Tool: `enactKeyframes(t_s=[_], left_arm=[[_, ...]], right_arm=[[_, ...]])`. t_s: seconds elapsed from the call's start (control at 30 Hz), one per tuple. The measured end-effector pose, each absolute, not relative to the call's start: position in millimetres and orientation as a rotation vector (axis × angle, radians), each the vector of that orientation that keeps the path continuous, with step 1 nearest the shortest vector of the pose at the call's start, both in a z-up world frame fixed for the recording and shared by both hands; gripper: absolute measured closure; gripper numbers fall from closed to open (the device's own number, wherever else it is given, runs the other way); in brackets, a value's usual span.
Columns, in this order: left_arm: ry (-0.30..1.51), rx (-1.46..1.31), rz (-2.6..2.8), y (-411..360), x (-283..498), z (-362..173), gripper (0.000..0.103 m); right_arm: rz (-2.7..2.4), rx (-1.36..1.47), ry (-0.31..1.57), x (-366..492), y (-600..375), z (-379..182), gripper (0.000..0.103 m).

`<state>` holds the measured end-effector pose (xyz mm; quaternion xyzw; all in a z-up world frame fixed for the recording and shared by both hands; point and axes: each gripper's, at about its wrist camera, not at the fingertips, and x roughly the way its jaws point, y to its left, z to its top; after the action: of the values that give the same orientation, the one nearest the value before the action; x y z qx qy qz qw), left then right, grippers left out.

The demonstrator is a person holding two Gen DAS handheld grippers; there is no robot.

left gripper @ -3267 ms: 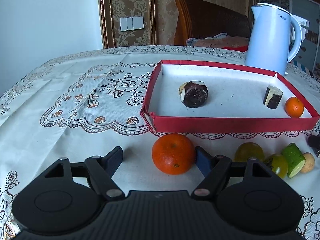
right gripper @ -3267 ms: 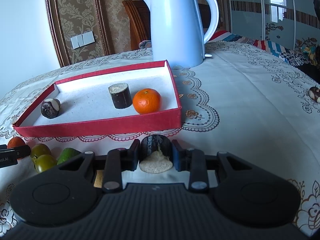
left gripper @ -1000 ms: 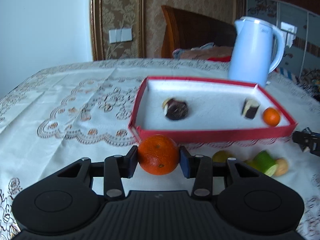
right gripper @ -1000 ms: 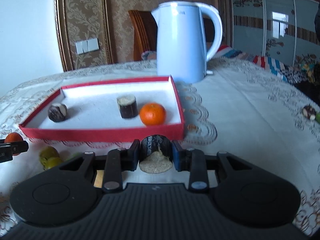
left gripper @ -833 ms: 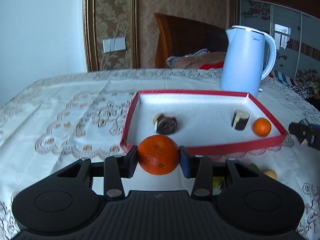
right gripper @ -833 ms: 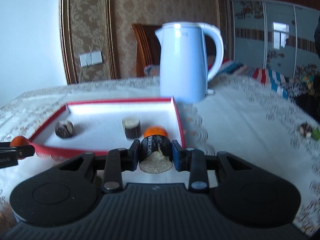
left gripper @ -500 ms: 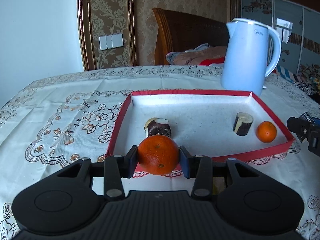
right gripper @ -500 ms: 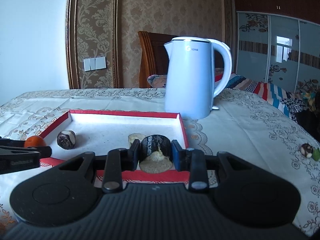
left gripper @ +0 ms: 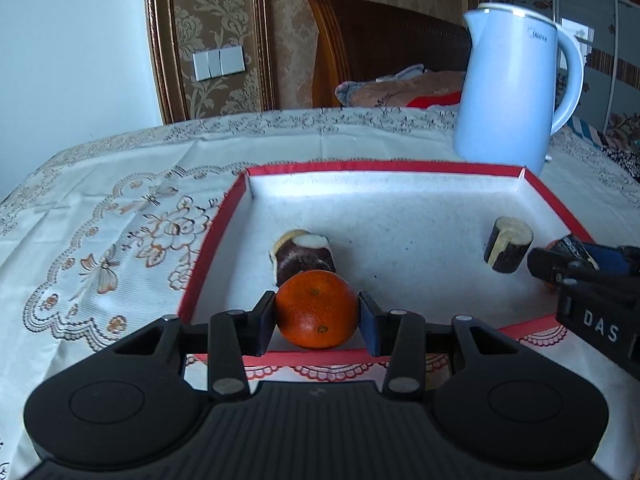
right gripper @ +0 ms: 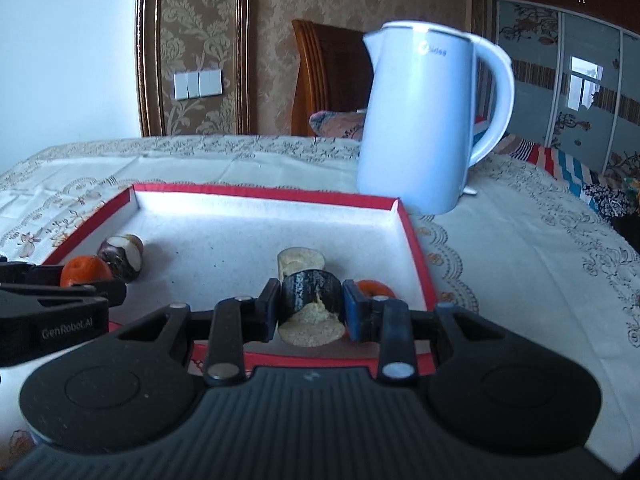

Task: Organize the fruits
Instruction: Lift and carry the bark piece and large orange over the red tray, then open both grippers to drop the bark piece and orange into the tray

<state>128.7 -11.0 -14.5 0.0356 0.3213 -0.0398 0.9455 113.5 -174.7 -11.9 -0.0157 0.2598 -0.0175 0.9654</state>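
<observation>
My left gripper (left gripper: 317, 316) is shut on an orange (left gripper: 316, 308) and holds it over the near left part of the red tray (left gripper: 212, 244). My right gripper (right gripper: 310, 312) is shut on a dark sugarcane piece (right gripper: 311, 304) over the tray's near right part (right gripper: 416, 256). In the tray lie a dark round fruit (left gripper: 304, 254), a sugarcane piece (left gripper: 508, 248) and a small orange (right gripper: 374, 288), partly hidden by my right fingers. The right gripper shows at the right edge of the left wrist view (left gripper: 560, 268); the left gripper shows at the left edge of the right wrist view (right gripper: 86, 286).
A light blue electric kettle (left gripper: 516, 96) stands just behind the tray's far right corner. The lace tablecloth (left gripper: 100, 208) covers the table. A wooden chair (left gripper: 380, 40) with cloth stands behind the table.
Both grippers have moved forward with their fruit, from in front of the tray to over its near part. The left gripper closed on the orange earlier.
</observation>
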Motion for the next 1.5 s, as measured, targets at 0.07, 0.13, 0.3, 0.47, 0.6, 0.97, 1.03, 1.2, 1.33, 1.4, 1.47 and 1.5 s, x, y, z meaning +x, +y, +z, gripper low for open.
enactKeyframes(t_s=[0.07, 0.13, 0.3, 0.47, 0.6, 0.97, 1.03, 1.2, 1.33, 1.4, 1.47, 1.5], left_arm=[[0.66, 0.076, -0.072, -12, 132, -19, 0.061], [0.657, 0.068, -0.075, -11, 134, -19, 0.061], [0.679, 0.066, -0.058, -11, 143, -25, 0.061], [0.678, 0.054, -0.051, -9, 151, -24, 0.061], [0.673, 0.055, -0.041, -11, 157, -25, 0.061], [0.663, 0.06, -0.009, -15, 172, -26, 0.06], [0.66, 0.059, -0.008, -15, 172, -26, 0.06], [0.655, 0.05, -0.007, -13, 173, -27, 0.06], [0.653, 0.046, -0.008, -13, 175, -27, 0.059], [0.649, 0.047, 0.002, -12, 174, -28, 0.054], [0.649, 0.036, 0.016, -10, 176, -28, 0.045], [0.652, 0.025, 0.019, -8, 176, -29, 0.044]], right_arm=[[-0.038, -0.03, 0.536, 119, -175, -16, 0.072], [-0.032, -0.028, 0.54, 124, -174, -18, 0.072], [-0.017, -0.045, 0.542, 132, -166, -21, 0.072], [-0.011, -0.033, 0.579, 144, -163, -30, 0.072], [-0.023, -0.012, 0.594, 153, -167, -33, 0.072], [-0.071, -0.005, 0.595, 181, -170, -33, 0.072], [-0.072, 0.004, 0.598, 184, -172, -33, 0.072], [-0.061, 0.001, 0.607, 184, -172, -33, 0.072], [-0.062, -0.007, 0.606, 184, -171, -34, 0.072], [-0.06, -0.009, 0.609, 184, -170, -34, 0.072], [-0.058, -0.004, 0.609, 184, -171, -33, 0.072], [-0.056, -0.004, 0.609, 183, -171, -33, 0.072]])
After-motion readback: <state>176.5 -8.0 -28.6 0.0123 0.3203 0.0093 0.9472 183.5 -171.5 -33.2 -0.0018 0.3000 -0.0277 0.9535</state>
